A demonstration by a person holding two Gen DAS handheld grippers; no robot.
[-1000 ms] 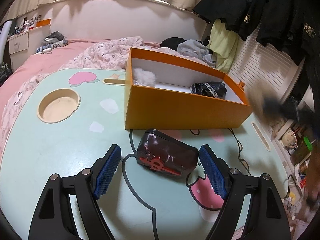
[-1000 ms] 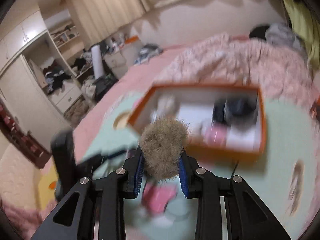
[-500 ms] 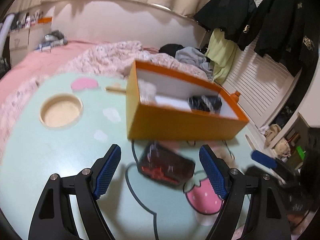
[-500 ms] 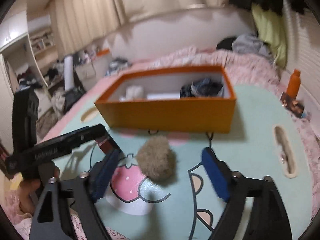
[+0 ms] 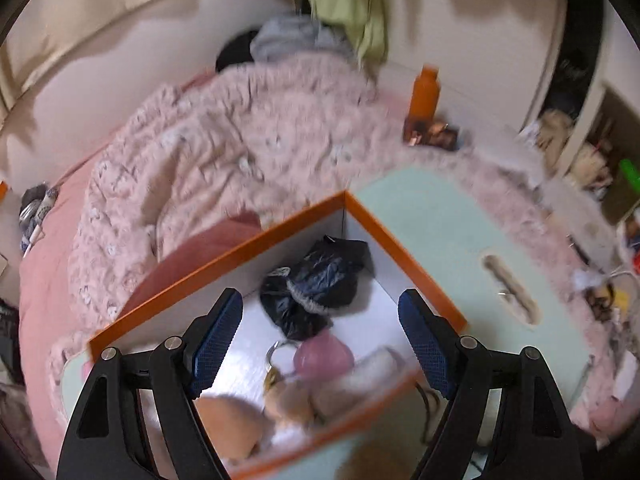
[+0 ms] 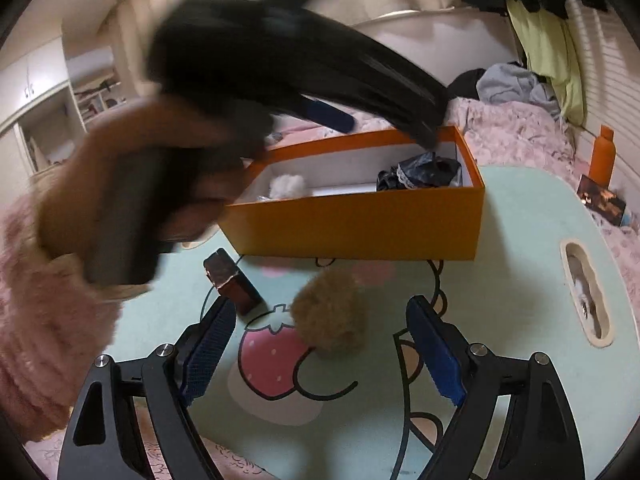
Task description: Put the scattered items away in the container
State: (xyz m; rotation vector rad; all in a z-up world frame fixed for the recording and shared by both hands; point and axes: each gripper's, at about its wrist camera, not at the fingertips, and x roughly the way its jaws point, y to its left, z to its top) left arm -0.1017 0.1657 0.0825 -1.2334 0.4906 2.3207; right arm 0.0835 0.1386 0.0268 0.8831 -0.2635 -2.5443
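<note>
We hold both grippers' jaws apart: left gripper (image 5: pixel 320 336) above the orange box (image 5: pixel 404 252), right gripper (image 6: pixel 322 346) around the untouched brown pompom (image 6: pixel 330 312)

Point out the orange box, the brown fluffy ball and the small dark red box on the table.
orange box (image 6: pixel 360 232): right wrist view, its near side wall.
brown fluffy ball (image 6: pixel 330 312): right wrist view, middle of the fur.
small dark red box (image 6: pixel 234 286): right wrist view, its top face.

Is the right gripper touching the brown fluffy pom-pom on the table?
Apart. The right wrist view shows the right gripper open, the brown pom-pom lying on the table with clear gaps to both pads.
</note>
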